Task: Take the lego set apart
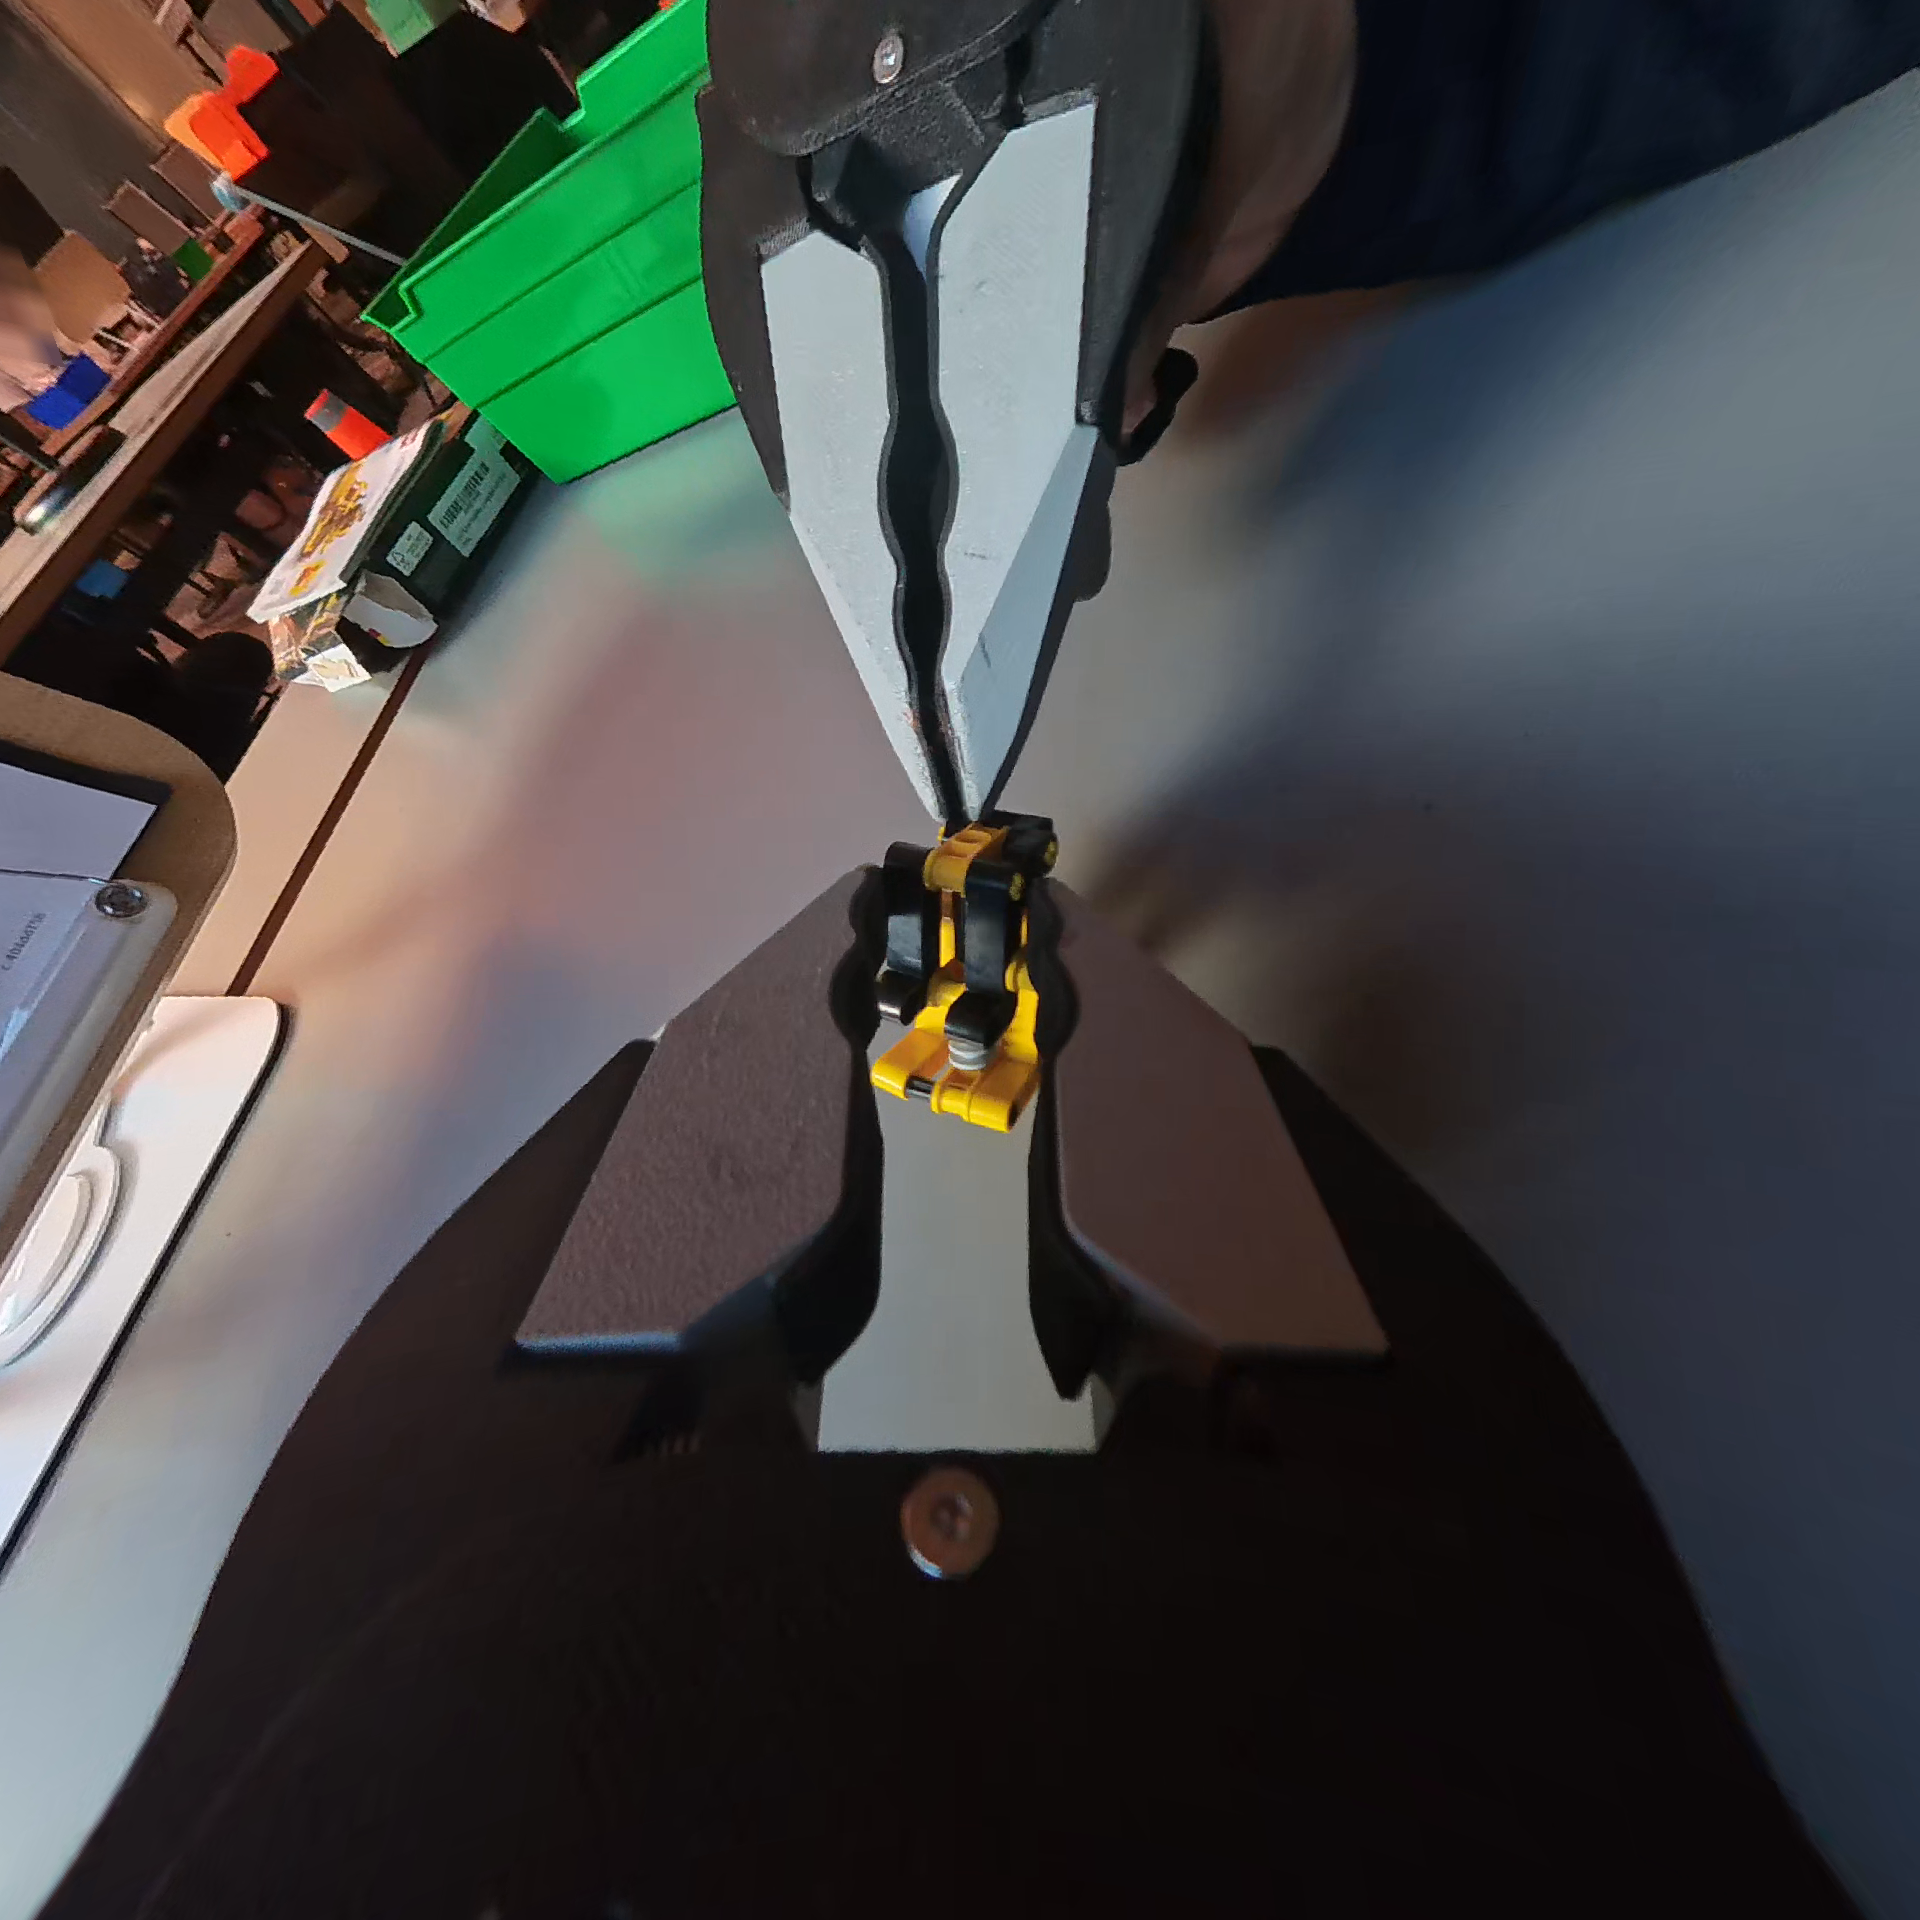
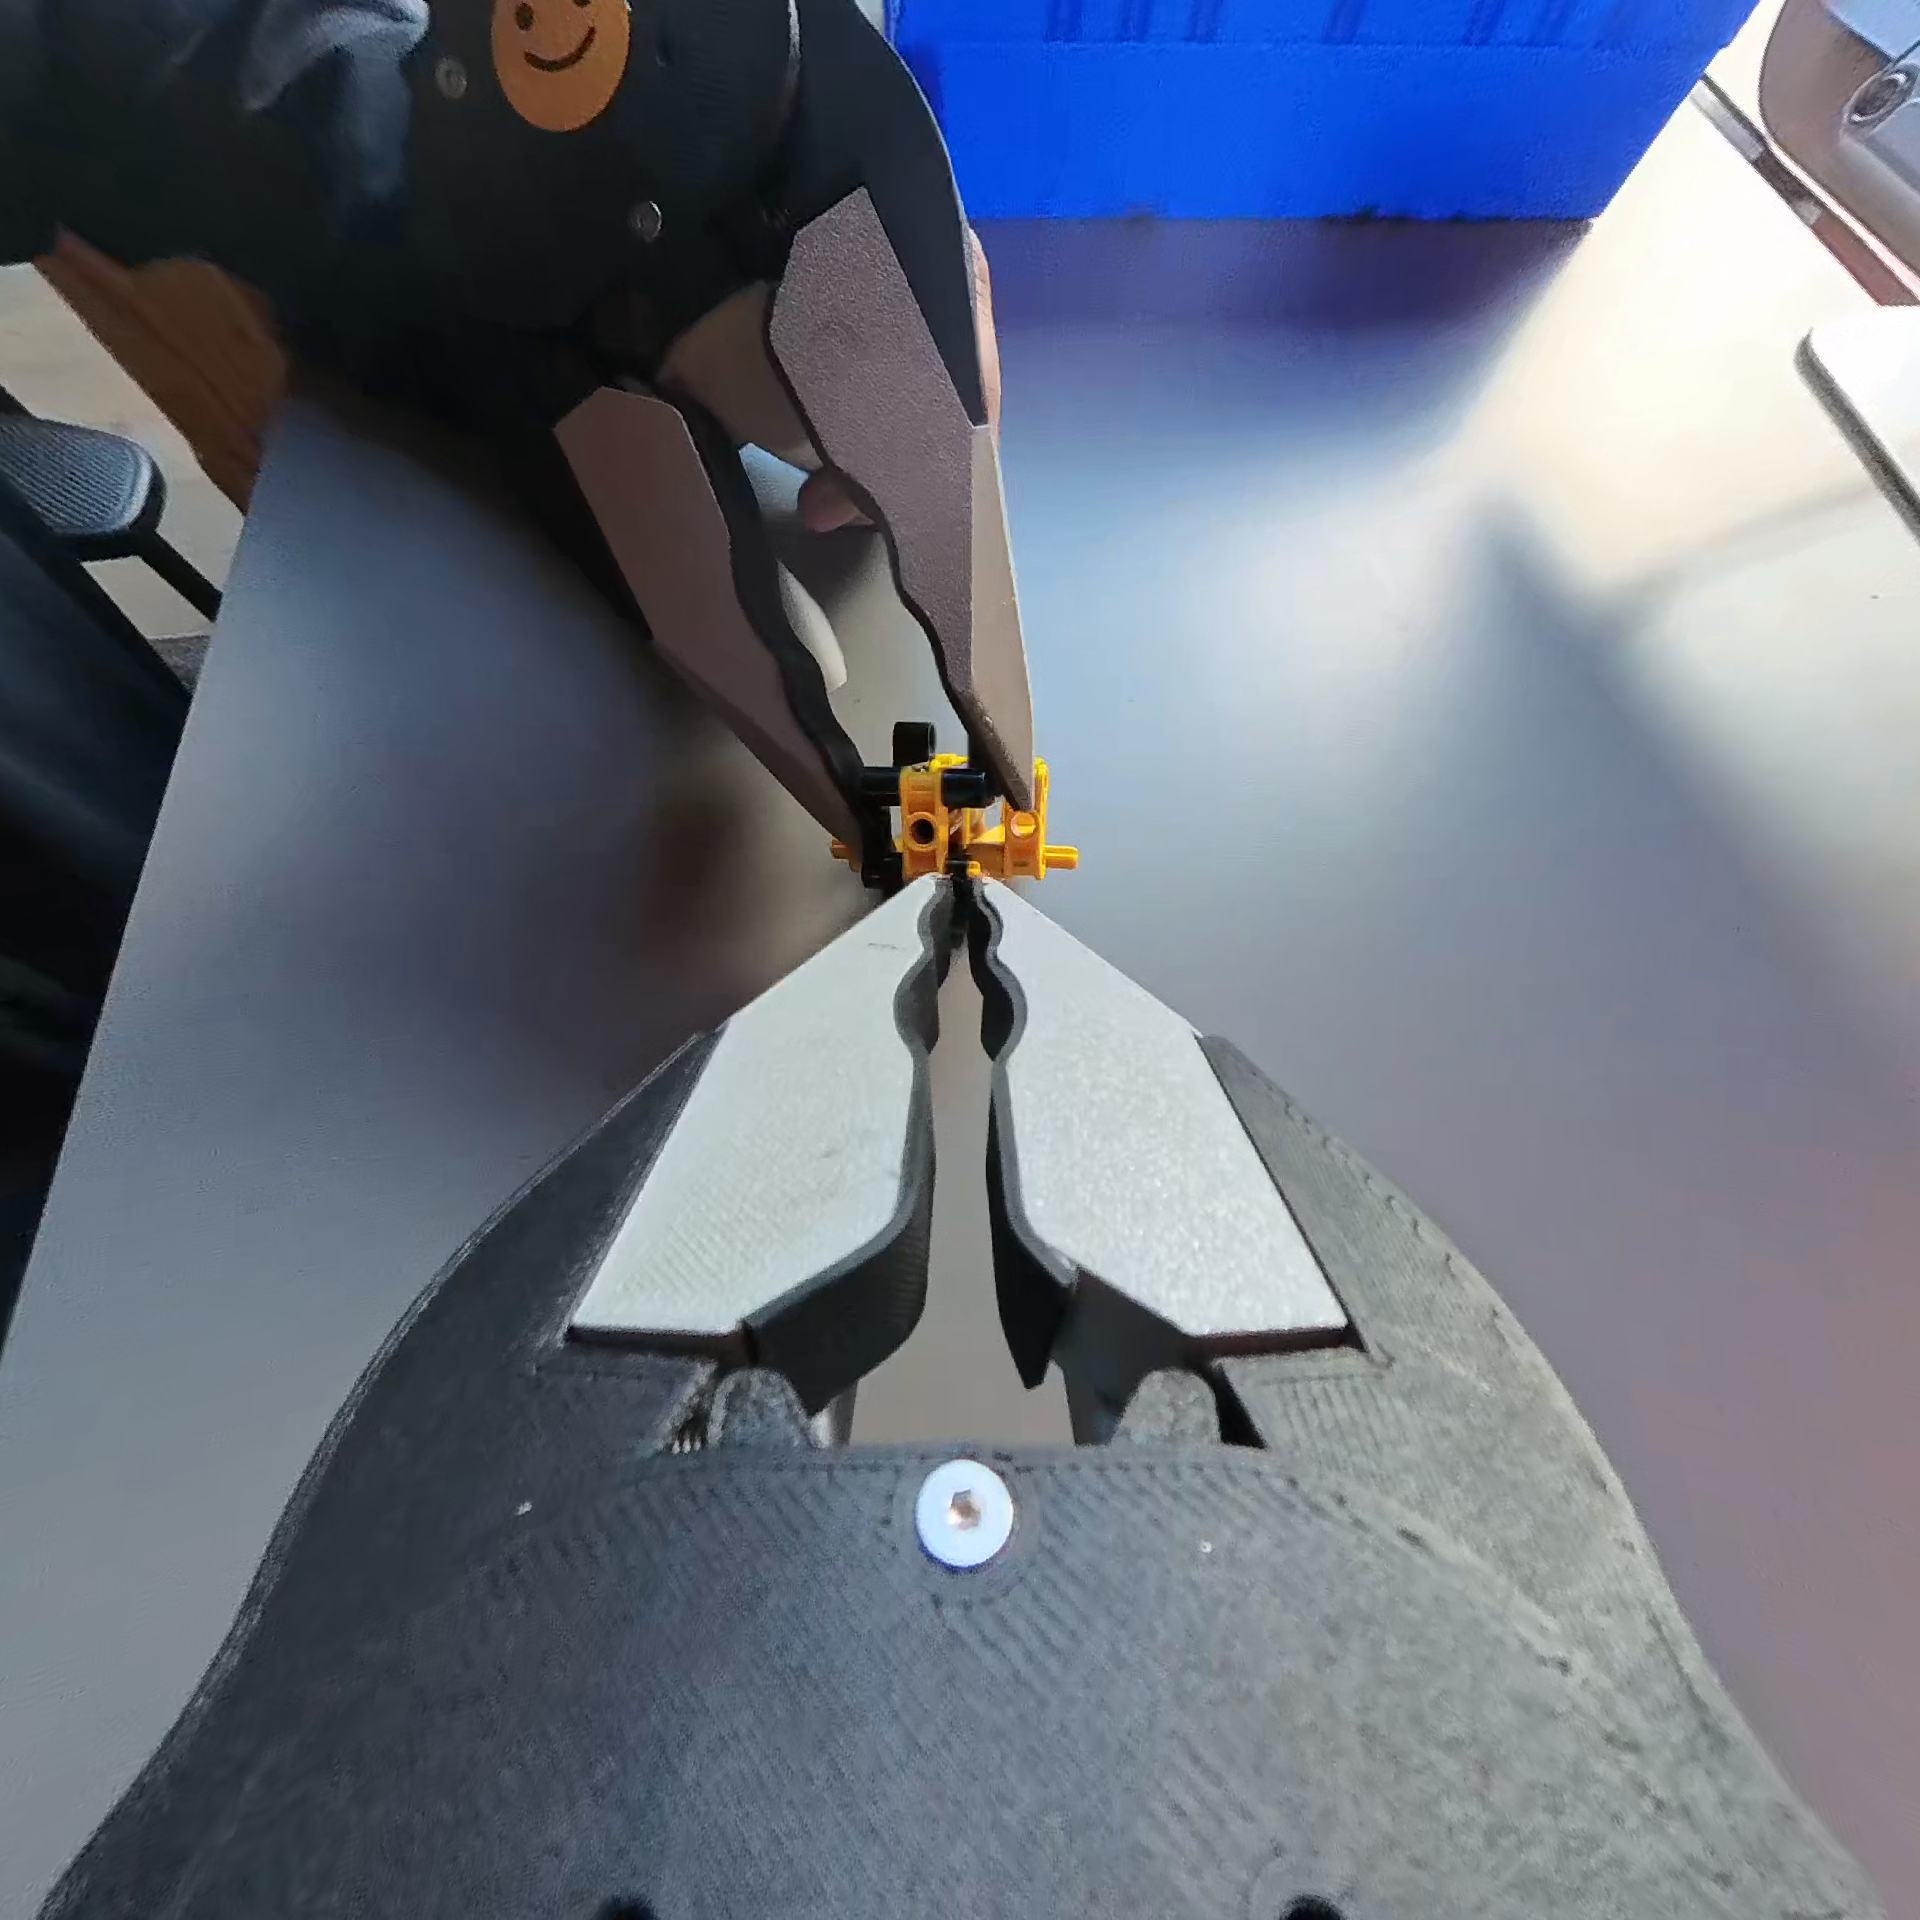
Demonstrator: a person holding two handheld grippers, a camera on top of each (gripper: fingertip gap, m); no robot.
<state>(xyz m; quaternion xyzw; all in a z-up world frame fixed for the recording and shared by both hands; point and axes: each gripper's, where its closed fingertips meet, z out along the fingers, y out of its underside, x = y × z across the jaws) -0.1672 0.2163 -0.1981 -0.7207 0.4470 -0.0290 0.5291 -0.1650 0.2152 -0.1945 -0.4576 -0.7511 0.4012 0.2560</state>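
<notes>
A small yellow and black lego assembly (image 1: 956,1081) is held above the white table (image 1: 520,883). My left gripper (image 1: 961,920), with dark brown fingers, is shut on the sides of the assembly. My right gripper (image 1: 964,812), with grey fingers, comes in from the far side and is pinched on the assembly's far end. In the right wrist view the right gripper (image 2: 961,883) is nearly closed on a small black part at the near edge of the assembly (image 2: 935,821). The left gripper (image 2: 940,810) clamps it from behind. The gripped contact points are hidden.
Stacked green bins (image 1: 582,291) and a lego box with a booklet (image 1: 395,520) stand at the table's far left. A blue bin (image 2: 1299,104) stands at the back in the right wrist view. A board with papers (image 1: 62,935) lies left. The table edge and a chair (image 2: 73,499) are left.
</notes>
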